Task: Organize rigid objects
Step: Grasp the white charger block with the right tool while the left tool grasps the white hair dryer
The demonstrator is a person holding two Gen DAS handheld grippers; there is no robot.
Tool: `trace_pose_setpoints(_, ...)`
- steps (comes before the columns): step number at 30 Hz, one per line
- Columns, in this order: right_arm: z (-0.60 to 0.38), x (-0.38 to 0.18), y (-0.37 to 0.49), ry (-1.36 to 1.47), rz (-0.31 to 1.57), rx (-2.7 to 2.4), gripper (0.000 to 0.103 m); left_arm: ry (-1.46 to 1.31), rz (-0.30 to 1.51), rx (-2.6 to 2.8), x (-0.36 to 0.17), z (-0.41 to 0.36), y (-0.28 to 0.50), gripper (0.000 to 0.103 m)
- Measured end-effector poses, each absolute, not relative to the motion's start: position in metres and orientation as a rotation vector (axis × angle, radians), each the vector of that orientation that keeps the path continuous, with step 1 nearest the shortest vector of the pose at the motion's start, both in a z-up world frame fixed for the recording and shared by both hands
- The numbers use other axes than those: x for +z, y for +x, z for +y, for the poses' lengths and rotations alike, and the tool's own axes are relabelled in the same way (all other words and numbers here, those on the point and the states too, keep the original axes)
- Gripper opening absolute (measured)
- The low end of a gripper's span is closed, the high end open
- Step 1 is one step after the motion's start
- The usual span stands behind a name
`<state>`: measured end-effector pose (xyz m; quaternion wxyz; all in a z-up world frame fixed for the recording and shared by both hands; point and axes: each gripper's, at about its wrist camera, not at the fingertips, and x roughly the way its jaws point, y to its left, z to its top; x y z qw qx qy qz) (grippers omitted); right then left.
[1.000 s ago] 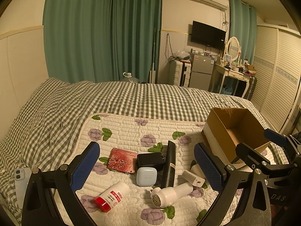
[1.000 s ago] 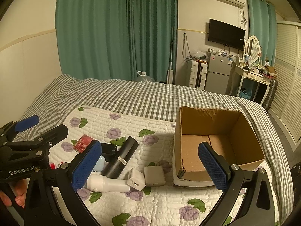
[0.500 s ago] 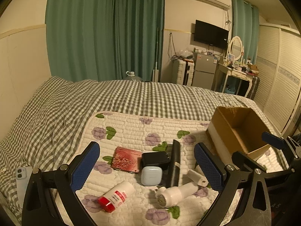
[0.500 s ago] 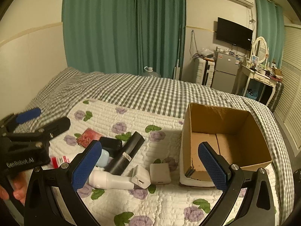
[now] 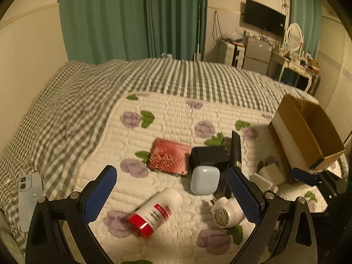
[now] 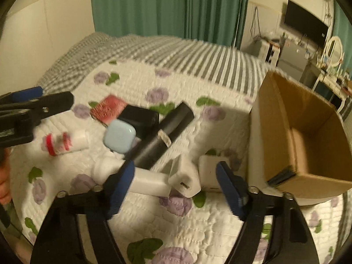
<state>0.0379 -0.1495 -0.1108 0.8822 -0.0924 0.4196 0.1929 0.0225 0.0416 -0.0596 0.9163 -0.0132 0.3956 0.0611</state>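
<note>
Right gripper (image 6: 175, 177) closing around the white charger cube (image 6: 184, 177), not yet clamped; left gripper (image 5: 170, 192) wide apart, empty; the cube looks light, stiff, slick, so squeeze its flat sides.

Ahead of claw: green curtains (image 5: 132, 17) on cream wall, checked bed (image 5: 176, 77). Far right: wall TV (image 5: 265, 19), small fridge (image 5: 256, 52), vanity w/ oval mirror (image 5: 293, 36). Warm dim light.

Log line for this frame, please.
phase: approach | left hand-held gripper: open over bottle | right hand-held gripper: closing, above white charger | box: empty
</note>
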Motion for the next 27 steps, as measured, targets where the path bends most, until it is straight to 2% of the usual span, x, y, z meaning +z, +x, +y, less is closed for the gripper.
trace_pose_setpoints(5, -0.157, -0.142, 0.052, -0.169, 0.958, 0.407, 0.063, 0.002, 0.862, 0.105, -0.075, 0.028, 0.026, 0.102)
trace_pose_setpoints(8, -0.165, -0.147, 0.060, -0.107, 0.964, 0.409, 0.063, 0.017, 0.899, 0.094, -0.085, 0.021, 0.029, 0.101)
trace_pose_setpoints(15, -0.160, -0.159, 0.073, -0.156, 0.968, 0.361, 0.062, 0.037, 0.953, 0.036, -0.099, 0.007, 0.027, 0.099)
trace_pose_setpoints(19, -0.163, -0.156, 0.063, -0.165, 0.955, 0.374, 0.046, 0.047, 0.981, -0.018, -0.107, -0.004, 0.025, 0.099)
trace_pose_setpoints(22, -0.172, -0.153, 0.051, -0.161, 0.952, 0.380, 0.026, 0.067, 1.016, -0.055, -0.115, -0.012, 0.024, 0.099)
trace_pose_setpoints(27, -0.187, -0.152, 0.037, -0.129, 0.952, 0.389, 0.024, 0.106, 1.048, -0.117, -0.131, -0.030, 0.028, 0.098)
